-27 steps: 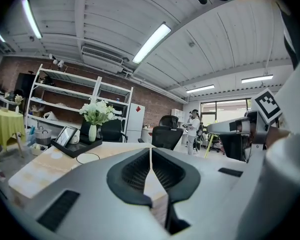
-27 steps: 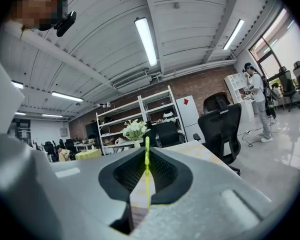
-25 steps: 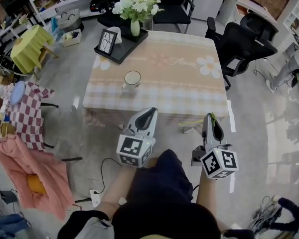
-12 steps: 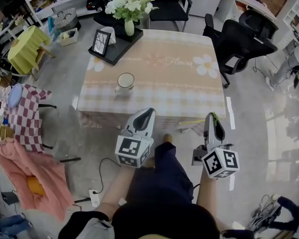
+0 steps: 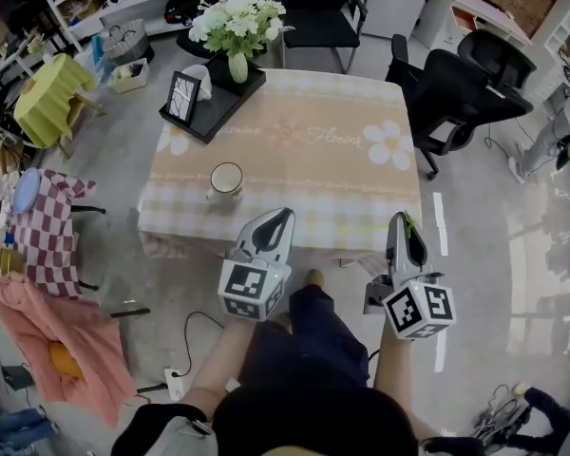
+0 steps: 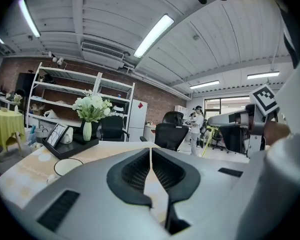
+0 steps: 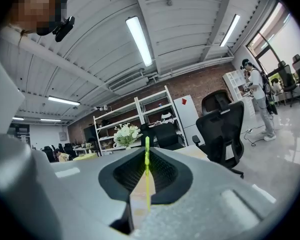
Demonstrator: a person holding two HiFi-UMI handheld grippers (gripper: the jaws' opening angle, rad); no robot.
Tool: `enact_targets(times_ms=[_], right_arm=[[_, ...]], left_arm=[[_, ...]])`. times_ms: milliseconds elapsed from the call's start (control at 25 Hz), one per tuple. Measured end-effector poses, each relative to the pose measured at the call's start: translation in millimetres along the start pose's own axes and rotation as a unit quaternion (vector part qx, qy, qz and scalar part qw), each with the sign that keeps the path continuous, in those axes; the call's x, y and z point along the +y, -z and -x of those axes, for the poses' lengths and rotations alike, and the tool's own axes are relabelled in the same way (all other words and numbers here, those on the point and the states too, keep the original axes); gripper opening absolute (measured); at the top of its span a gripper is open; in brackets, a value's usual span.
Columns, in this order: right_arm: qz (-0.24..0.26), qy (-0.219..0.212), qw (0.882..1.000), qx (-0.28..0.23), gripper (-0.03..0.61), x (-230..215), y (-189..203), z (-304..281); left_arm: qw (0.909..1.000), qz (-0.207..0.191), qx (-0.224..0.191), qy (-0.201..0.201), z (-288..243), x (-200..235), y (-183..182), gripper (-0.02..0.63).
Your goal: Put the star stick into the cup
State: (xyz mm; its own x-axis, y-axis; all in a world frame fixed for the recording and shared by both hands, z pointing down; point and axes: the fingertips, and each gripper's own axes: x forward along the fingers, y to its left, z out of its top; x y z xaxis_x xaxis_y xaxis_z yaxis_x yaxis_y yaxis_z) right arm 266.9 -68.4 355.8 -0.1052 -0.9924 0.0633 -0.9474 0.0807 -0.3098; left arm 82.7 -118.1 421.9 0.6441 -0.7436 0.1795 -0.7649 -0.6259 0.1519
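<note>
1. Now the star stick is pinched between the right claw's closed jaws.
2. Ahead and well left of that claw, the cup stands on the table. Centre the stick over its rim before lowering.
3. Left claw is closed and empty.

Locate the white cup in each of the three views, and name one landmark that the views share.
Head view: the white cup stands left of centre, a little above the middle.
Left gripper view: the cup sits low at the left, with only its rim showing over the left claw.
Right gripper view: not in it.
Shared landmark: the vase of white flowers, seen in all three.
</note>
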Motion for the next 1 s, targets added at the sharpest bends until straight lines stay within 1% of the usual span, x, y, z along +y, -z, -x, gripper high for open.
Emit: enact_targets(times_ms=[240, 720, 840, 1000], right_arm=[[0.0, -0.012, 1.0, 0.003, 0.02, -11, -6, -29], [-0.006, -0.046, 0.999, 0.012, 0.02, -19, -6, -88], [-0.006, -0.053, 0.999, 0.012, 0.02, -23, -7, -99], [-0.007, -0.051, 0.999, 0.007, 0.02, -36, -15, -110]], left_arm=[[0.9999, 0.0, -0.005, -0.013, -23, 11, -10, 0.02], [0.9985, 0.006, -0.01, -0.054, -57, 40, -16, 0.02], [0.9984, 0.004, -0.012, -0.055, -71, 40, -19, 0.02], [0.9985, 0.002, -0.014, -0.052, -89, 38, -23, 0.02]])
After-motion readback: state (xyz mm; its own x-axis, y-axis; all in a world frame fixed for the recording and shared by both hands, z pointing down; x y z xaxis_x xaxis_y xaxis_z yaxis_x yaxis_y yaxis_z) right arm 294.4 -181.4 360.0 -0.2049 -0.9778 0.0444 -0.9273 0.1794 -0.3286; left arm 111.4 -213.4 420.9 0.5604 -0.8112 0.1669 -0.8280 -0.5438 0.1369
